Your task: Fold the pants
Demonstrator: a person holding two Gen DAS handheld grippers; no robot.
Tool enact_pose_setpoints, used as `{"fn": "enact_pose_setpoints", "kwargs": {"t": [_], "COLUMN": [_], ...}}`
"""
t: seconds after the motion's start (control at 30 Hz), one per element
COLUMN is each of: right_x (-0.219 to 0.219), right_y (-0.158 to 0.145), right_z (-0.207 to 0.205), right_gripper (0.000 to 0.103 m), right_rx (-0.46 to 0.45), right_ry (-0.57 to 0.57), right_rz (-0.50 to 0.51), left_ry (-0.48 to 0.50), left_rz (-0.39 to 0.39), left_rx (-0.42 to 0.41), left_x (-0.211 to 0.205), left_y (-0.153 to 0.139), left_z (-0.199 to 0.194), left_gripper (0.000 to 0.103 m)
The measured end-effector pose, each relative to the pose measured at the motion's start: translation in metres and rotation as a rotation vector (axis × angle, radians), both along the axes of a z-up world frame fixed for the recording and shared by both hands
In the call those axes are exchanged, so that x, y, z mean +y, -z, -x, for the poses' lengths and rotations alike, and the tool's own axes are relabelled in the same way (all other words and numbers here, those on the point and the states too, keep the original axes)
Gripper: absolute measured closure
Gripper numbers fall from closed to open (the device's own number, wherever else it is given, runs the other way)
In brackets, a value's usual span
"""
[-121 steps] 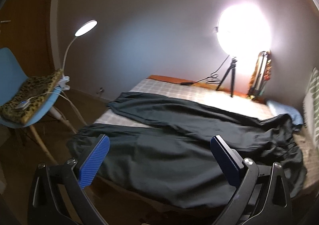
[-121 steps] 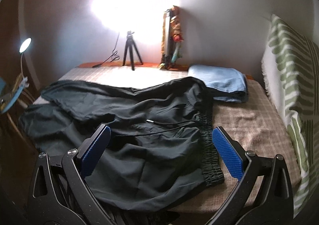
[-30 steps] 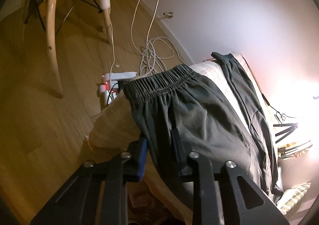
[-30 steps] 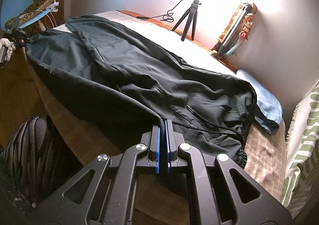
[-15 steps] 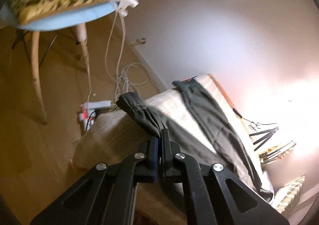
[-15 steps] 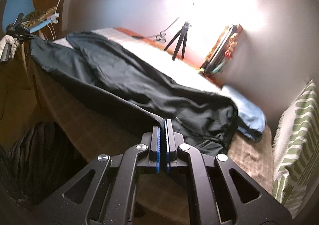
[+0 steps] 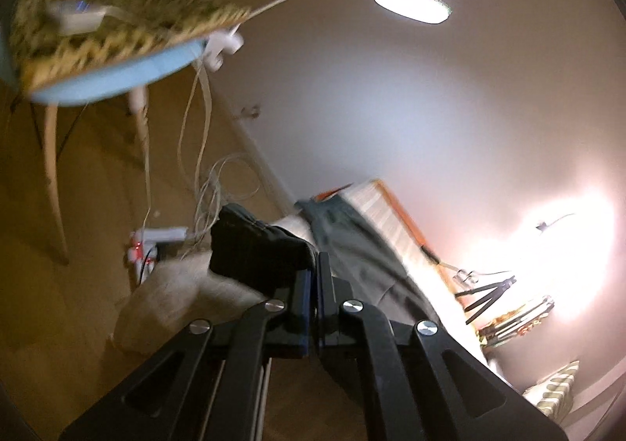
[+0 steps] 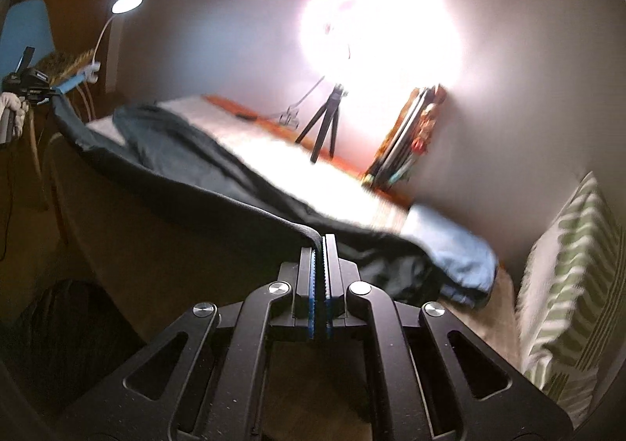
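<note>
Dark pants (image 8: 203, 182) lie across the bed, their near edge lifted off it. My right gripper (image 8: 321, 245) is shut on that edge of the pants near the waist end. My left gripper (image 7: 313, 265) is shut on the bunched hem of the near leg (image 7: 254, 245), held above the bed corner. In the right wrist view the left gripper (image 8: 47, 92) shows far left in a gloved hand, with the pants edge stretched between the two grippers. The far leg (image 7: 352, 237) rests flat on the bed.
A bed (image 8: 344, 186) with a checked cover holds a blue folded cloth (image 8: 457, 245) and a striped pillow (image 8: 567, 284). A tripod (image 8: 324, 124) with a bright ring light stands at the back. A blue chair (image 7: 117, 69), desk lamp (image 7: 411, 4), cables and a power strip (image 7: 156, 237) are left of the bed.
Both grippers have risen with the pants edge, lifting it off the bed. The left gripper's jaws closed on the near leg's hem, which is now bunched.
</note>
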State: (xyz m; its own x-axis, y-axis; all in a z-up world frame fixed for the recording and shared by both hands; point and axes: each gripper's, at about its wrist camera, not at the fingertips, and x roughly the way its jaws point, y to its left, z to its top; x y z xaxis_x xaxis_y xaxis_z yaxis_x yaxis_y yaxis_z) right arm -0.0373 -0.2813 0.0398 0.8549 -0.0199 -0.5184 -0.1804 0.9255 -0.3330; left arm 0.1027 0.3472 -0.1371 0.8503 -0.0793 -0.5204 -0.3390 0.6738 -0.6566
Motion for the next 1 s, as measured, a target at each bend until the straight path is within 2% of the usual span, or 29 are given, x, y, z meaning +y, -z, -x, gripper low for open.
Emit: {"fn": "enact_pose_setpoints", "kwargs": {"t": [0.13, 0.3, 0.5, 0.67, 0.9, 1.0], "right_x": [-0.007, -0.024, -0.055, -0.067, -0.079, -0.077], "right_y": [-0.008, 0.01, 0.05, 0.091, 0.134, 0.143], "right_z": [-0.03, -0.1, -0.196, -0.244, -0.28, -0.29], "right_gripper": [0.1, 0.1, 0.1, 0.1, 0.1, 0.1], "right_rx": [-0.036, 0.01, 0.131, 0.217, 0.311, 0.336], "right_ry": [0.013, 0.044, 0.112, 0.146, 0.188, 0.192], "right_rz": [0.05, 0.071, 0.033, 0.077, 0.127, 0.145], "left_ry": [0.038, 0.078, 0.118, 0.159, 0.201, 0.204], "left_rz": [-0.058, -0.104, -0.187, -0.232, -0.266, -0.241], "left_rx": [-0.009, 0.038, 0.131, 0.215, 0.27, 0.297], "left_x": [-0.01, -0.024, -0.052, -0.071, -0.096, -0.097], "left_y": [-0.026, -0.036, -0.022, 0.007, 0.029, 0.032], "left_z": [-0.028, -0.094, -0.185, -0.254, -0.308, -0.315], "left_gripper": [0.103, 0.103, 0.103, 0.103, 0.103, 0.103]}}
